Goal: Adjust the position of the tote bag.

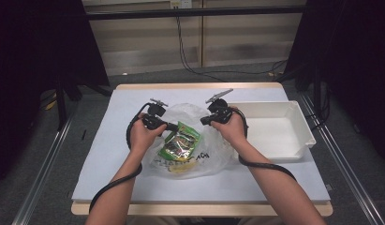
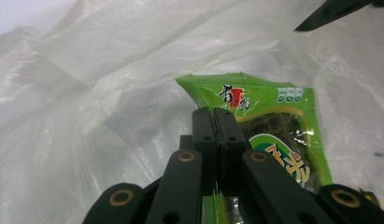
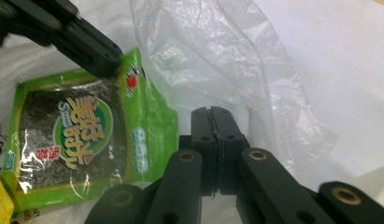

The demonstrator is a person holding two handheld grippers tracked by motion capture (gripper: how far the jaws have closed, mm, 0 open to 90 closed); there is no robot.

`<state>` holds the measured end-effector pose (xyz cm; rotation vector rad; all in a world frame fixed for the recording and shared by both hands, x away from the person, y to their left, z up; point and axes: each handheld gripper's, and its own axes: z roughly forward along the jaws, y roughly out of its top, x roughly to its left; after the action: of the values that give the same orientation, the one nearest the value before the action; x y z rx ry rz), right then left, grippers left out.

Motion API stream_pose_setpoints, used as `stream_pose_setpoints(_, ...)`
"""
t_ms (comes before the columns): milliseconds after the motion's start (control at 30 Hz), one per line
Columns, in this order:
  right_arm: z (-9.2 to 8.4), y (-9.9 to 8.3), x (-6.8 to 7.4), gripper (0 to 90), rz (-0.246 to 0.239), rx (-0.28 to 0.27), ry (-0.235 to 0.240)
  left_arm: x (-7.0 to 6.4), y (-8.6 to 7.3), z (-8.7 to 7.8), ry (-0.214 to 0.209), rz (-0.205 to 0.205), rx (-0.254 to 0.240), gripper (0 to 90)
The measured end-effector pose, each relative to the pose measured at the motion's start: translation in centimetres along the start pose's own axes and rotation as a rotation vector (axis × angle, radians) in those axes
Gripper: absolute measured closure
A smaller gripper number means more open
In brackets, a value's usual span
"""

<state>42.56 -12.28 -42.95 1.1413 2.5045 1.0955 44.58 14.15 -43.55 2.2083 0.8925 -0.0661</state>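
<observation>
Left gripper [image 2: 213, 119] pinches green packet [image 2: 269, 121], lower edge hidden behind it.

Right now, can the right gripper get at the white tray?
Probably not yet: the right gripper is shut on the plastic bag. The tray sits just beside it, with nothing between.

right gripper [image 3: 213, 112] clamps plastic bag [image 3: 213, 51] | left gripper [image 3: 116, 65] grips seaweed packet [image 3: 82, 140]

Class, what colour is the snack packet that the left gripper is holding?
The snack packet is bright green, with a dark window; clearest in the right gripper view.
</observation>
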Motion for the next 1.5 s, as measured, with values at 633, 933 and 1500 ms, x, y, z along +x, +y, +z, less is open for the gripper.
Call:
stream_pose_setpoints(633, -0.8, -0.2, 0.5, 81.5, -0.004, 0.028, 0.071, -0.4, -1.3, -3.7, 0.027, 0.030, -0.133, 89.6)
stream_pose_setpoints(933, -1.0, 0.3, 2.1, 65.7, -0.004, 0.035, 0.181, -0.5, -1.5, -3.8, 0.028, 0.042, -0.138, 89.6)
stream_pose_setpoints(1500, 1.1, 1.1, 3.6, 45.6, 0.039, 0.129, 0.288, -1.3, -1.4, -4.4, -0.022, 0.066, -0.194, 89.6)
